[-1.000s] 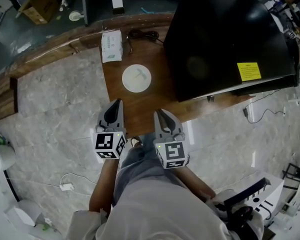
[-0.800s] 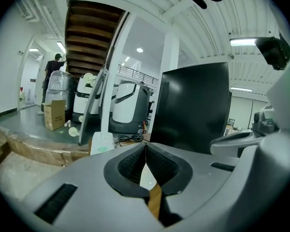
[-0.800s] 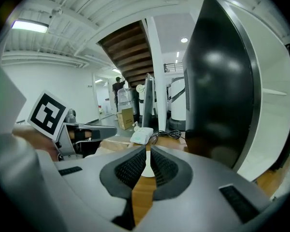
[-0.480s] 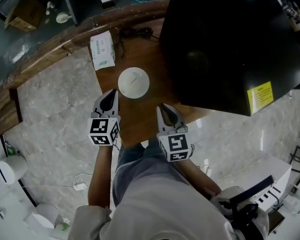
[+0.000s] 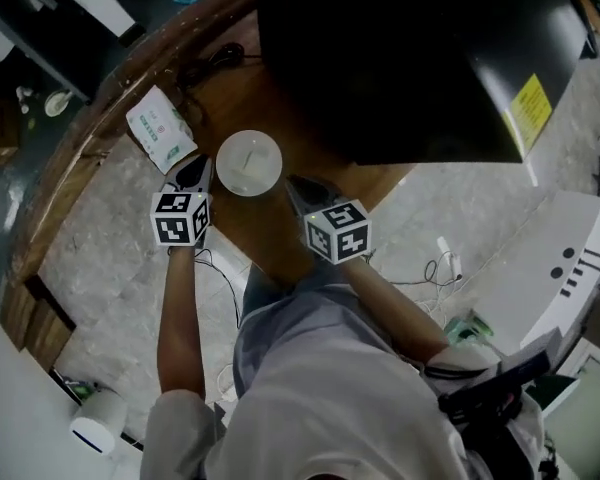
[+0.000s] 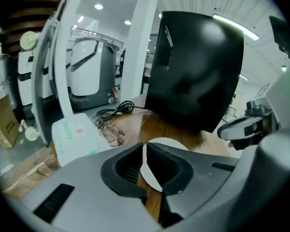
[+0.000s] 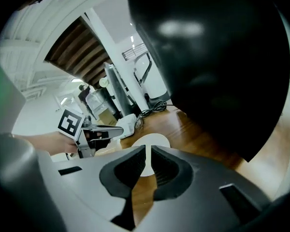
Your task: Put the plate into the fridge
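The plate (image 5: 249,162) lay flat on the wooden counter (image 5: 280,238), upper centre of the head view, just left of and below the black fridge (image 5: 410,58). Being round, it gave no long axis to line up with. The left gripper (image 5: 193,172) sat just beside its left rim, jaws together with nothing between them. The right gripper (image 5: 300,190) pointed at it from the lower right, a little further off, jaws likewise together and empty. Either would need to open before taking the rim, and the left looked the nearer
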